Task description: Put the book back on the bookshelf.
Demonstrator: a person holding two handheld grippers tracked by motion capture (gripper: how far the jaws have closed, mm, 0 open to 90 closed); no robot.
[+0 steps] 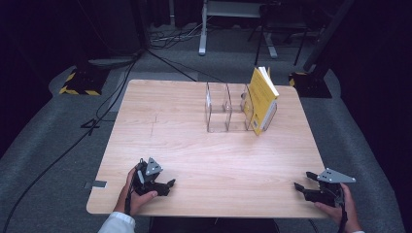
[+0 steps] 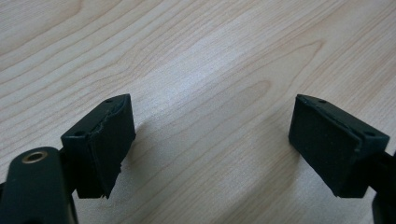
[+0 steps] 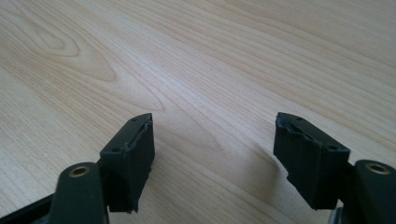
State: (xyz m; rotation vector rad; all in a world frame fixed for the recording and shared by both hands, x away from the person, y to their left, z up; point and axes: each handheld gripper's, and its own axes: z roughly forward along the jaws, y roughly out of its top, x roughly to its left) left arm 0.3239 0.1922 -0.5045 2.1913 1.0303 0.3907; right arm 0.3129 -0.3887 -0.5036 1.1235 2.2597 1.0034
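A yellow book [image 1: 262,99] stands tilted in the right end of a clear plastic divider rack [image 1: 224,107] at the far middle of the wooden table [image 1: 194,145]. My left gripper [image 1: 170,184] rests near the front left edge, held by a hand, open with nothing between its jaws. In the left gripper view the left gripper [image 2: 212,140] hovers low over bare wood. My right gripper [image 1: 304,180] sits at the front right corner, open and empty. The right gripper view has the right gripper [image 3: 214,154] over bare wood too.
Beyond the table, black cables [image 1: 97,116] run across the grey floor, and yellow-black striped stand bases [image 1: 80,82] sit at the far left and far right. A white table leg [image 1: 203,29] stands at the back.
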